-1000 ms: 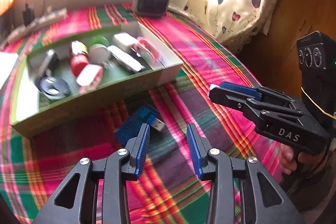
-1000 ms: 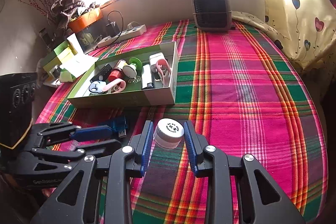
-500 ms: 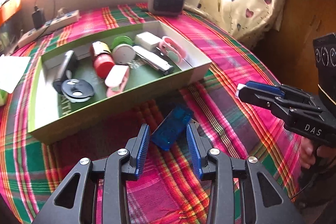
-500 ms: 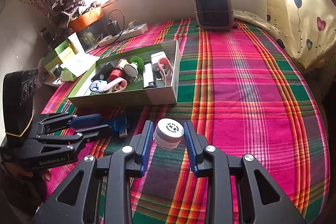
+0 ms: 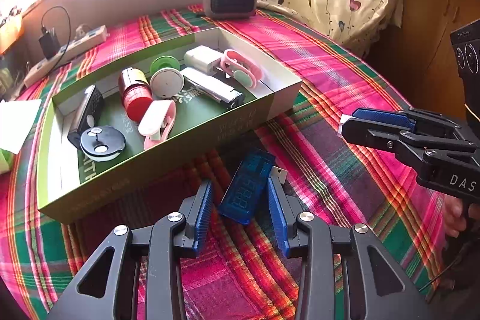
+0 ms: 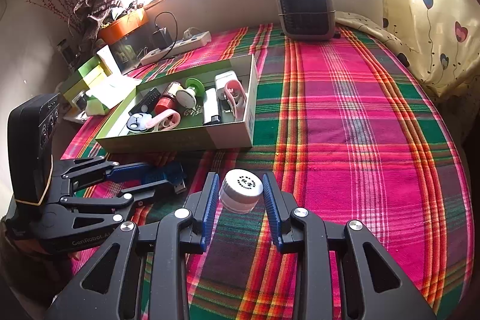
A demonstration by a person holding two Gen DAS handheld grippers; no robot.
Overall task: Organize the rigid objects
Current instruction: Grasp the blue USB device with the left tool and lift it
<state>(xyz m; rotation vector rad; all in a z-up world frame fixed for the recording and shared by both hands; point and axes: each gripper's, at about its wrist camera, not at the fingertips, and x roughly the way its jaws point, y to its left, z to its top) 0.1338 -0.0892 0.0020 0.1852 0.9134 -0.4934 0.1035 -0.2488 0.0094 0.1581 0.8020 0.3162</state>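
A blue translucent USB meter (image 5: 249, 185) lies on the plaid cloth between the fingers of my open left gripper (image 5: 240, 212); the pads stand beside it, apart. It also shows in the right wrist view (image 6: 168, 174). A small white-lidded jar (image 6: 240, 194) stands between the fingers of my open right gripper (image 6: 241, 203), with small gaps on both sides. A green open box (image 5: 99, 194) holds several items: a red cylinder, white disc, pink bands, black remote. It also shows in the right wrist view (image 6: 180, 140).
A grey heater (image 6: 306, 9) stands at the table's far edge. A power strip (image 6: 177, 45) and cluttered boxes lie at the far left. A curtain with hearts (image 6: 435, 29) hangs on the right. The right gripper's body (image 5: 420, 137) reaches in right of the USB meter.
My left gripper has moved forward so that the USB meter now lies between its fingers. The right gripper has stayed around the jar.
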